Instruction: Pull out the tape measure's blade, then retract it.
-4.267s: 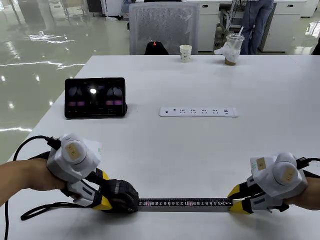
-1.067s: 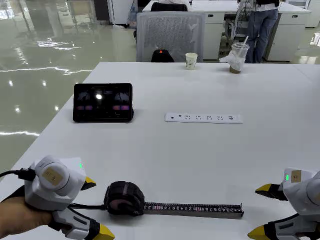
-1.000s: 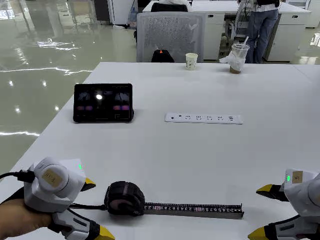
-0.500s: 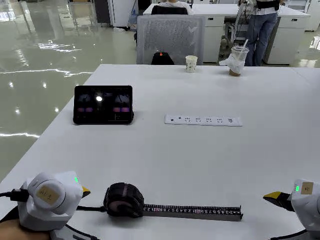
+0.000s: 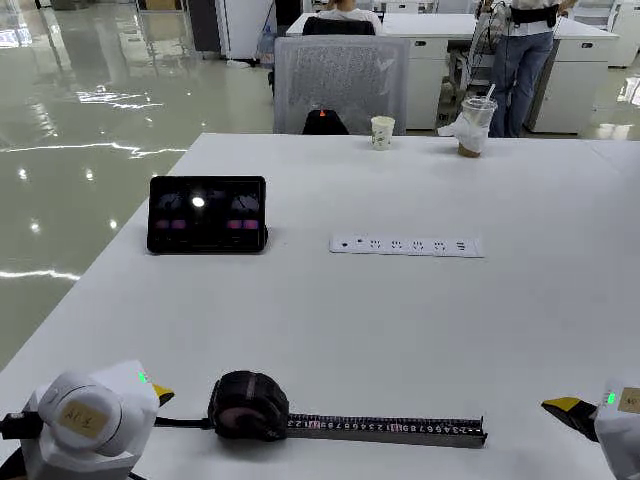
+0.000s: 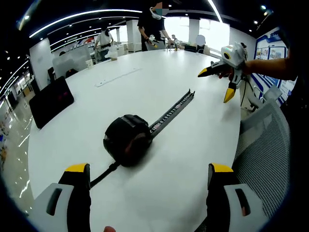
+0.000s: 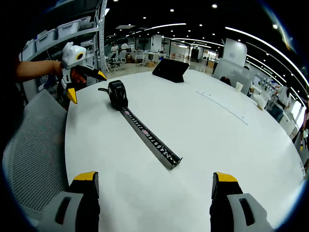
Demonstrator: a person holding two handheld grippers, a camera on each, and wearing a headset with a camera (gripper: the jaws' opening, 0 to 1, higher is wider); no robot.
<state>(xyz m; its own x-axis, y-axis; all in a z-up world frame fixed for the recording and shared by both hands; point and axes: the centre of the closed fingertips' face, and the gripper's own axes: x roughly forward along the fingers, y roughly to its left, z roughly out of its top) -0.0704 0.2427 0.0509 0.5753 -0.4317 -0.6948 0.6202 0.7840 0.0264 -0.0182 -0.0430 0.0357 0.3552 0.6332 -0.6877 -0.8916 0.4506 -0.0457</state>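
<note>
The black tape measure case lies on the white table near its front edge. Its blade is pulled out flat to the right and ends in a hook. My left gripper stands open a short way behind the case, touching nothing; one of its yellow fingertips shows left of the case. My right gripper is open too, back from the blade's hook, with a yellow fingertip at the far right. A black strap trails from the case.
A dark tablet stands at mid left and a white power strip lies in the middle. A paper cup and a plastic cup sit at the far edge, by a grey chair. A person stands beyond.
Both grippers have let go of the tape measure, opened and drawn back toward the near edge. The case and the pulled-out blade stay on the table. The head camera has tilted.
</note>
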